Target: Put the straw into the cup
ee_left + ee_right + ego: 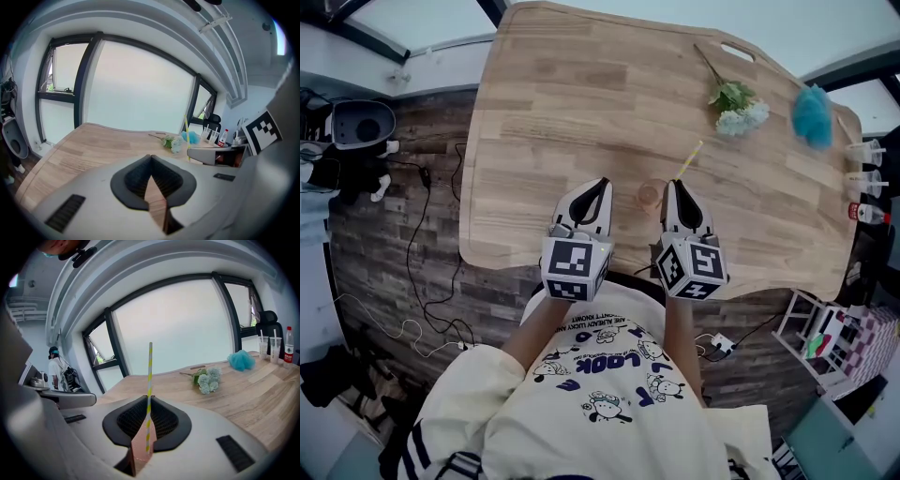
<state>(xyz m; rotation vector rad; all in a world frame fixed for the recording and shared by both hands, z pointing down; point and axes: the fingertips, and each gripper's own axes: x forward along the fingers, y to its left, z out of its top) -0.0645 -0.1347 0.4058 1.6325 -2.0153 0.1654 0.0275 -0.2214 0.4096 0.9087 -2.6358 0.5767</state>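
A small clear cup [649,195] stands on the wooden table [581,94] near its front edge, between my two grippers. My right gripper [673,185] is just right of the cup, shut on a yellow-and-white striped straw [689,161] that sticks out up and to the right. In the right gripper view the straw [150,380] stands upright between the shut jaws of that gripper [149,398]. My left gripper [602,184] is left of the cup, shut with nothing in it [151,157]. The left gripper view shows the straw [186,136] at the right; the cup is hidden there.
A small bunch of pale flowers [736,108] and a blue fluffy ball [812,114] lie at the far right of the table. Plastic cups with straws [865,153] and a bottle [869,214] stand by the right edge. Cables run over the floor at the left.
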